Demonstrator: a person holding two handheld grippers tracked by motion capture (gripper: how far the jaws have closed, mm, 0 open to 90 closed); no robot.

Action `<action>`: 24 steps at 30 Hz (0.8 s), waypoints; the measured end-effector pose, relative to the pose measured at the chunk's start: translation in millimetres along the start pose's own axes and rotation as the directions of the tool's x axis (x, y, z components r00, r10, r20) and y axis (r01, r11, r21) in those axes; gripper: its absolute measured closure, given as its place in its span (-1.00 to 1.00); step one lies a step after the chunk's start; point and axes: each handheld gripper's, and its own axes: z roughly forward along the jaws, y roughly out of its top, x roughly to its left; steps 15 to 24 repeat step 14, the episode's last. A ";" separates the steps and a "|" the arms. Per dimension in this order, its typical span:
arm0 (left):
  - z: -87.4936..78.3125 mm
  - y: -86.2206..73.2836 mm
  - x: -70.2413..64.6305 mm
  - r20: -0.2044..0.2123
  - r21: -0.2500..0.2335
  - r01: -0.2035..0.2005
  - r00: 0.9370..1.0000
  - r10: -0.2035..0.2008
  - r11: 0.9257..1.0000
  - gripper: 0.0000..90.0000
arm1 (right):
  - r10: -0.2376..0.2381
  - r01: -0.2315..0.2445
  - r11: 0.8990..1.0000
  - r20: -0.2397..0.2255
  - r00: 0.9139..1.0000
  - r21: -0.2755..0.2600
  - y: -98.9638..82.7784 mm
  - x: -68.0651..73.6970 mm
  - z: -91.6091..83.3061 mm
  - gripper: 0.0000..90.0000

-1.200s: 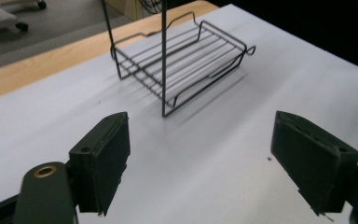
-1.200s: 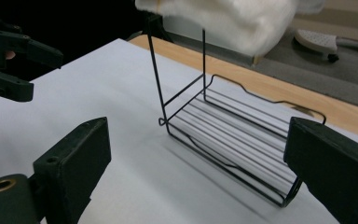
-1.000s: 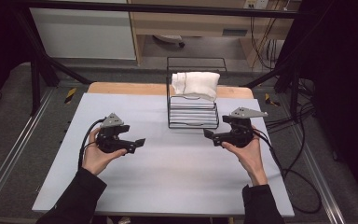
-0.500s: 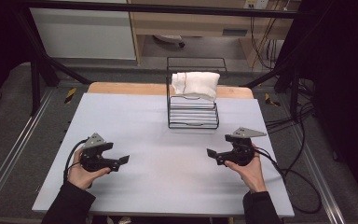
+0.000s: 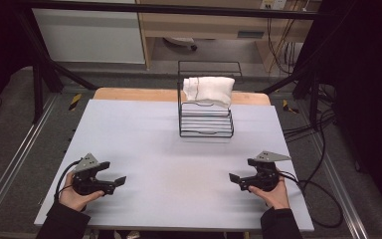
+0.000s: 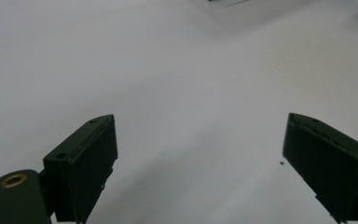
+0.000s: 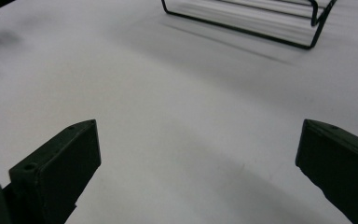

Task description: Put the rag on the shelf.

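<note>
grippers: we hold the left gripper [image 5: 113, 181] and right gripper [image 5: 235, 179] wide open, empty, low at the near edge.
surface: pale grey table [image 5: 144, 144], dark floor around.
towel: white towel [image 5: 208, 89] draped over the black wire rack [image 5: 205, 123], far centre.

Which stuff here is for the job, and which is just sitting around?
For the job:
white towel, draped over the wire rack's top
black wire rack
left gripper, open, empty
right gripper, open, empty

Just lying about:
cables on the floor
cabinet behind the table
</note>
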 end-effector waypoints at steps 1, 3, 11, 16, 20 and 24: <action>-0.4 -1.6 1.0 -0.002 0.002 0.004 1.000 -0.004 1.000 -0.77 | 0.000 0.000 1.000 -0.001 1.000 0.008 -2.4 -0.5 -0.4 -0.99; -1.3 -4.8 2.6 -0.008 0.007 0.008 1.000 -0.008 1.000 -0.77 | 0.008 -0.008 1.000 0.006 1.000 0.019 -7.4 -1.8 -2.1 -0.99; -3.4 -7.7 3.1 -0.009 0.014 0.007 1.000 -0.007 1.000 -0.77 | 0.010 -0.010 1.000 0.000 1.000 0.023 -10.2 -2.6 -1.9 -0.99; -3.1 -8.1 4.0 -0.013 0.017 0.006 1.000 -0.006 1.000 -0.77 | 0.013 -0.013 0.999 -0.001 1.000 0.032 -10.0 -2.5 -1.9 -0.98; -3.1 -8.1 4.0 -0.013 0.017 0.006 1.000 -0.006 1.000 -0.77 | 0.013 -0.013 0.999 -0.001 1.000 0.032 -10.0 -2.5 -1.9 -0.98; -3.1 -8.1 4.0 -0.013 0.017 0.006 1.000 -0.006 1.000 -0.77 | 0.013 -0.013 0.999 -0.001 1.000 0.032 -10.0 -2.5 -1.9 -0.98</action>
